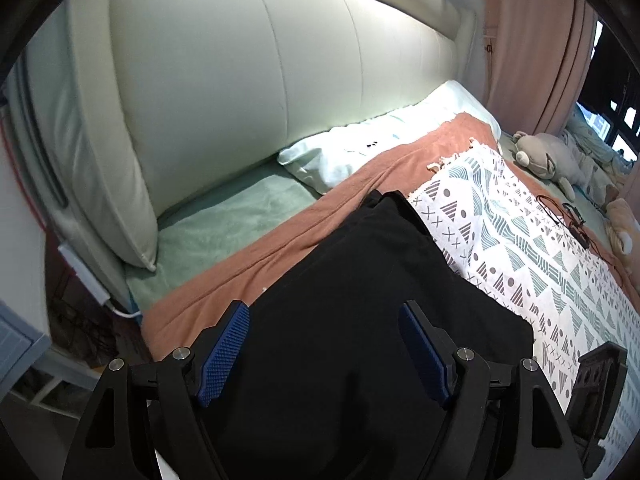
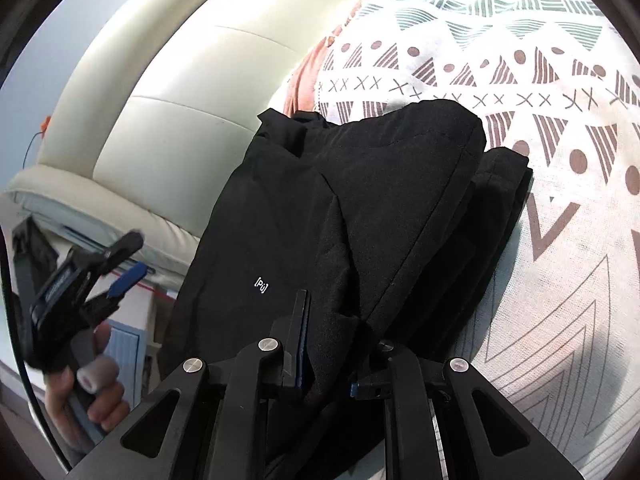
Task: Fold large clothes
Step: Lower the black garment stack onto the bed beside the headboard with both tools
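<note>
The black garment (image 2: 340, 208) already lies folded in layers on the patterned blanket (image 2: 560, 160), so little seems left: the right gripper (image 2: 332, 344) pinches its near edge, the left gripper (image 1: 324, 344) spread wide above it.

Cream padded headboard (image 1: 240, 80), pink curtain (image 1: 532, 40), daylight.
</note>
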Motion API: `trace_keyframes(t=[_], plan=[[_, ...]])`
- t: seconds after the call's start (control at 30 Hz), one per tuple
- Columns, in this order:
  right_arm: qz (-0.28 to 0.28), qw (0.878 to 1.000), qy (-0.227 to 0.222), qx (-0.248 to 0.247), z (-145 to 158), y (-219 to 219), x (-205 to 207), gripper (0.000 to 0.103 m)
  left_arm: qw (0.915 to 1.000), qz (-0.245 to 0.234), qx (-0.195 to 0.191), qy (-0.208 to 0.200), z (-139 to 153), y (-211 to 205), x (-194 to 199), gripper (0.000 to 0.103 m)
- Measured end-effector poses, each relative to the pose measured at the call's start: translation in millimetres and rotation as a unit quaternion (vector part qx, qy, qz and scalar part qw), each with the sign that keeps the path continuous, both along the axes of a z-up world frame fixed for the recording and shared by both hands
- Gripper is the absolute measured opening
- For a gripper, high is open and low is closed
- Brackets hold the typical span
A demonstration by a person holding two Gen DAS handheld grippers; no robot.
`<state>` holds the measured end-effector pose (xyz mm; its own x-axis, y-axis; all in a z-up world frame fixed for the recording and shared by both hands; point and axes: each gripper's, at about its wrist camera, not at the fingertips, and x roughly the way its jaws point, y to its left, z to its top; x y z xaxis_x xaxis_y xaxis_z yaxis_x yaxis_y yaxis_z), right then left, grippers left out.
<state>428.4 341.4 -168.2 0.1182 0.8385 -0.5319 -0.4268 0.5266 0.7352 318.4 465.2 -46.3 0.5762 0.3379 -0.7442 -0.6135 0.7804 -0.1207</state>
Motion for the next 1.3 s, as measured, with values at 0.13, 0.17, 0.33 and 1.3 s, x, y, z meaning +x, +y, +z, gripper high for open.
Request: trace_keyframes(t=[0.13,0.17,0.33,1.3], plan=[[0.002,1.0,-0.014,-0.015,-1,-1,-1,0.015,0.9991,0.034,-0.02,-0.014,-3,-3,-39,0.078],[0.004,1.0,-0.022,-0.021,2,5,6,0.015,0.9988,0.04,-0.027,-0.013,-7,-2,-44,0.078],[0.016,0.999,-0.025,-0.032,9,7,11,0.016,0.9926,0.116,-0.034,-0.007,-30,5,-84,0.078],[-0.019,0.992,-0.063,-0.103,25,-36,8,0.032,0.9807,0.135,-0.142,0.003,-80,-22,-109,0.062]])
